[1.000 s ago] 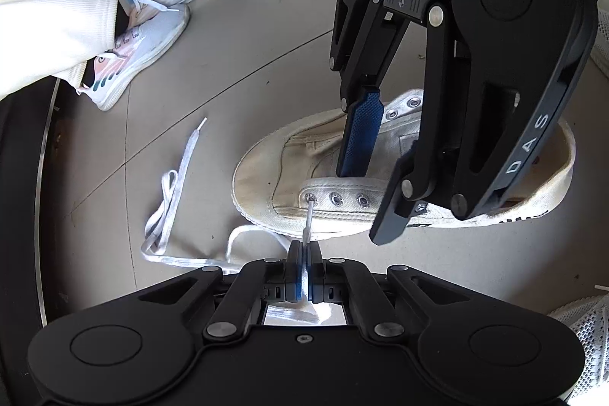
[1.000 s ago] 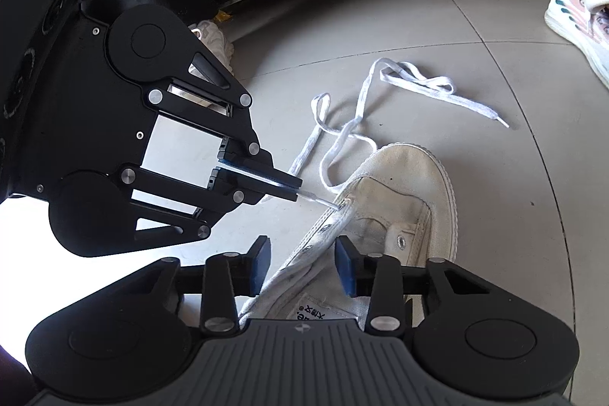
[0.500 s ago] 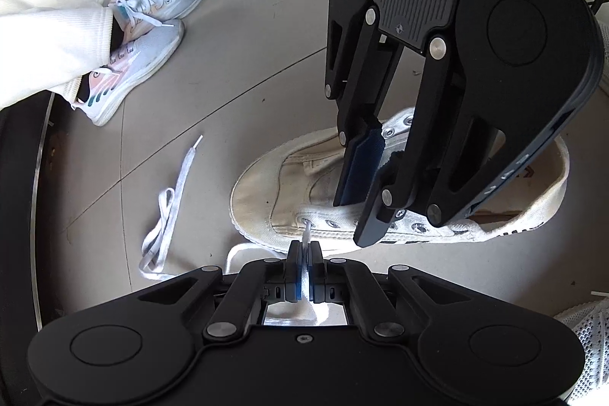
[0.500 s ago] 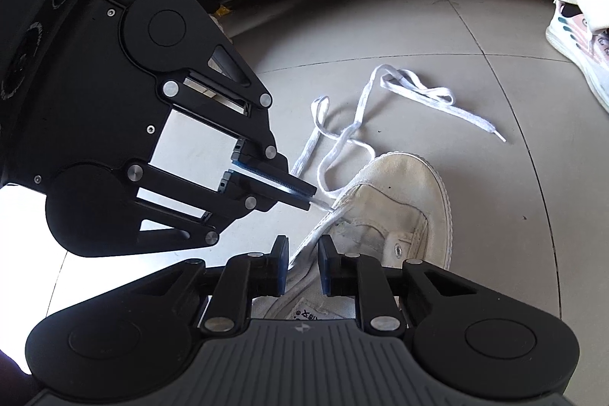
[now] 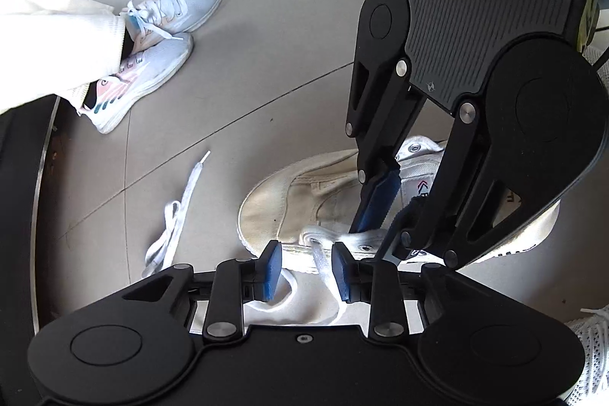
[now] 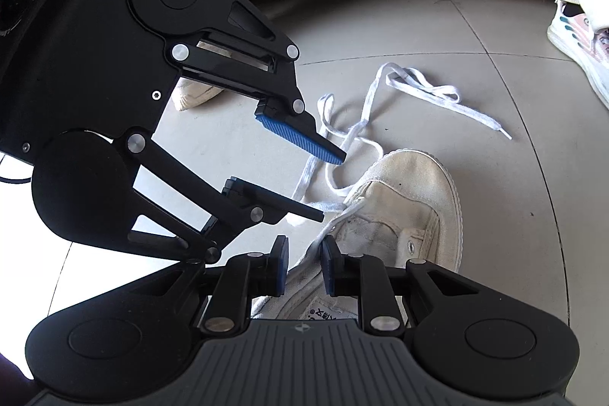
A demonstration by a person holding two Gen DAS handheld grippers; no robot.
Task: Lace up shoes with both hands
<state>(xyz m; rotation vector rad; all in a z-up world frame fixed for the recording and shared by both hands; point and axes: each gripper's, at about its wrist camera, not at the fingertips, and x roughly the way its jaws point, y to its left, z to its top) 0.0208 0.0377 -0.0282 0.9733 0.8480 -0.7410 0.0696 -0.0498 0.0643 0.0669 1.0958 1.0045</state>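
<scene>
Shoe (image 5: 304, 193) on the floor (image 5: 236, 71), lace (image 5: 323, 261) through an eyelet.
Left claw (image 5: 306, 269) opening, lace loose between its pads; right claw (image 6: 302, 263) opening over the shoe's eyelet edge, gripping nothing.

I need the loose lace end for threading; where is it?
In the right wrist view its tip lies on the floor, up and right of the white shoe.
</scene>
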